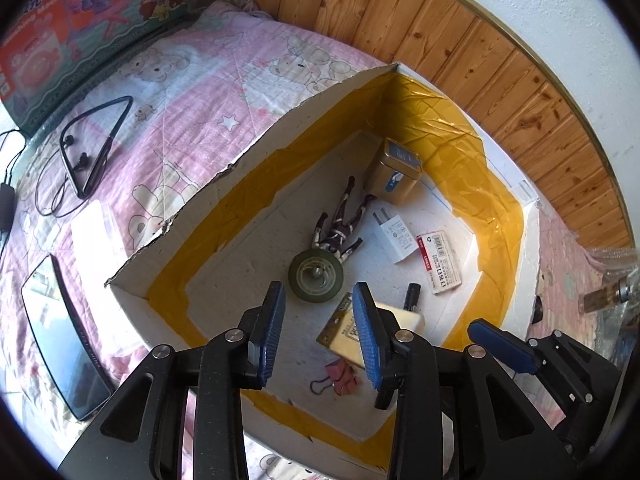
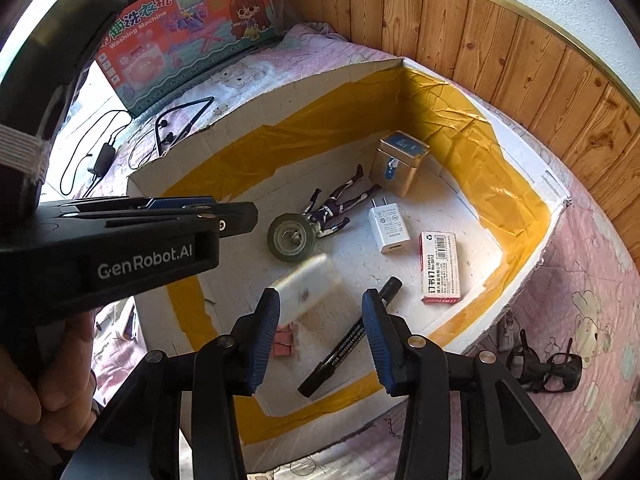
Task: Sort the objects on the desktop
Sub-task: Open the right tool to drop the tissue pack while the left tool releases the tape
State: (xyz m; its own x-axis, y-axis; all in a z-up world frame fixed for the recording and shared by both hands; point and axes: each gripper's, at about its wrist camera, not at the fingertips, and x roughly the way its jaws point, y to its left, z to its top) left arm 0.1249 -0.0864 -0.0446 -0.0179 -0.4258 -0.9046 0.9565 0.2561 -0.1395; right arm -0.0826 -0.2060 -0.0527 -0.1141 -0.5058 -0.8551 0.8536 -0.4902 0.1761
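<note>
L gripper (image 1: 318,332): jaws apart, nothing betw pads; over box's near edge.
R gripper (image 2: 320,334): jaws apart, empty; same edge.
Pale block (image 2: 308,286): blurred, in the air just ahead of R fingertips, over box floor; likely mid-drop.
Box (image 2: 532,216): holds tin (image 2: 396,168) at far corner, figure (image 2: 340,204), tape roll (image 2: 290,238), charger (image 2: 388,226), staples (image 2: 438,266), marker (image 2: 352,334), clips (image 2: 286,344).
Next pick: phone (image 1: 64,344) outside box's left wall, long axis along it; L hand nearer.

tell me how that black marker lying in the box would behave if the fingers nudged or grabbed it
The black marker looks round-barrelled and lies flat on the box floor, so a sideways nudge would probably roll it. It seems stiff and light. Its glossy barrel may slip unless it is gripped across the middle.
</note>
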